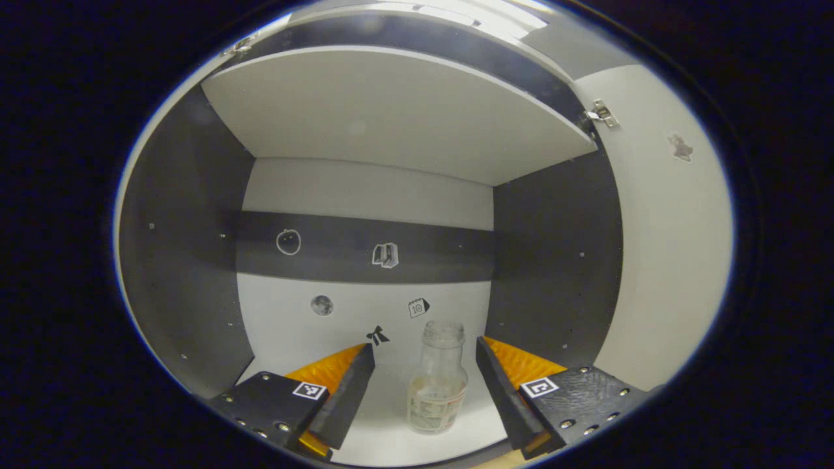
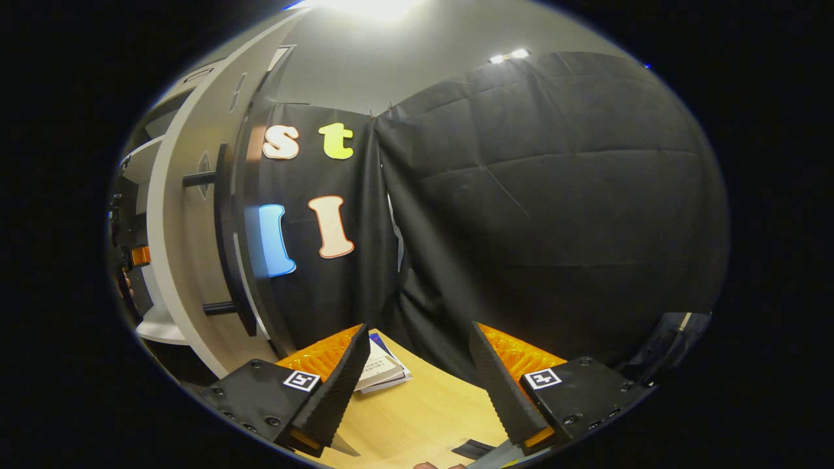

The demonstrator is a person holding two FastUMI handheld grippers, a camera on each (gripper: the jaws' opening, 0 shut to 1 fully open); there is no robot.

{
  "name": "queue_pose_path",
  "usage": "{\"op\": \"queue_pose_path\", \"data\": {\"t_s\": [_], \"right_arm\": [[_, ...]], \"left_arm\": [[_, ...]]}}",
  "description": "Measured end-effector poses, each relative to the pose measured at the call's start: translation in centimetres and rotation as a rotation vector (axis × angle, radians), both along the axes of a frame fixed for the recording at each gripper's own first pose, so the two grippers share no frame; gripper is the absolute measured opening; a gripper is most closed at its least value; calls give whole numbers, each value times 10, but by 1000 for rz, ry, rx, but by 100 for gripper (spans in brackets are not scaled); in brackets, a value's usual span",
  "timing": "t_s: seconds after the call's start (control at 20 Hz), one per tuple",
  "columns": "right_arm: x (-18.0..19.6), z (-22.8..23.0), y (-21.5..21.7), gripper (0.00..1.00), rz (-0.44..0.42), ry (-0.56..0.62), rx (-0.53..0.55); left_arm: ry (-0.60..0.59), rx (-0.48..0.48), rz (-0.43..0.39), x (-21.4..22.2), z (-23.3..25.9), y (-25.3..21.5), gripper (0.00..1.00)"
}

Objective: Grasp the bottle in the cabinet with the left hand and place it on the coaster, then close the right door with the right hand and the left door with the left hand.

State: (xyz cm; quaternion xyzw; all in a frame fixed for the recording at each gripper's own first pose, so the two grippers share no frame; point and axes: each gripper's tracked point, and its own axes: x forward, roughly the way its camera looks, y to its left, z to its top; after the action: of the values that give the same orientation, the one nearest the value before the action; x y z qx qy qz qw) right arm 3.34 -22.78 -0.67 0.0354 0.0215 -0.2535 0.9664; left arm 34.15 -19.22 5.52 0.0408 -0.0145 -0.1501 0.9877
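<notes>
The left gripper is inside the cabinet, its two fingers spread wide and the bottle standing upright in the gap between them. Neither finger touches the glass, so nothing is gripped. The bottle is clear and capless, set on the cabinet floor a little in front of the back panel, well below the shelf, and it sits slightly nearer the right finger than the left.

To do this step well, I would shift a touch toward that side so the bottle is centred, push in until the pads flank the wide body rather than the narrow neck, and then squeeze evenly. A lopsided squeeze would likely nudge it over. Once held, it should come straight back out, clear of the open right door by the bottle's far side.

The right gripper hangs outside over the wooden table, fingers apart and holding nothing, with a door and its dark bar handle off to one side.
</notes>
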Motion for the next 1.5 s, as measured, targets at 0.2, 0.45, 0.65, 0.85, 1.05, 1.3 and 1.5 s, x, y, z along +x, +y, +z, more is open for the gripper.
{"op": "queue_pose_path", "data": {"t_s": [0.2, 0.45, 0.65, 0.85, 1.05, 1.3, 1.5], "right_arm": [[3, -2, -9, 98, -15, 17, -1], [-1, -2, -23, 98, -50, 23, -4], [3, -2, -35, 98, -78, 9, 14], [8, 2, -43, 98, -89, -9, 21], [14, 0, -44, 98, -78, -9, 17], [17, 1, -46, 98, -71, -16, 21], [22, 0, -41, 98, -46, -20, 45]], "left_arm": [[-14, 28, -5, 12, -3, -11, 92], [-12, 33, -16, 30, -10, -20, 92], [9, 29, -33, 42, -20, -28, 96], [36, 30, -36, 54, -32, -32, 92], [33, 13, -24, 60, -32, -30, 70], [8, 26, 9, 56, -24, -22, 43], [16, 3, -4, 40, -17, -20, 43]]}}
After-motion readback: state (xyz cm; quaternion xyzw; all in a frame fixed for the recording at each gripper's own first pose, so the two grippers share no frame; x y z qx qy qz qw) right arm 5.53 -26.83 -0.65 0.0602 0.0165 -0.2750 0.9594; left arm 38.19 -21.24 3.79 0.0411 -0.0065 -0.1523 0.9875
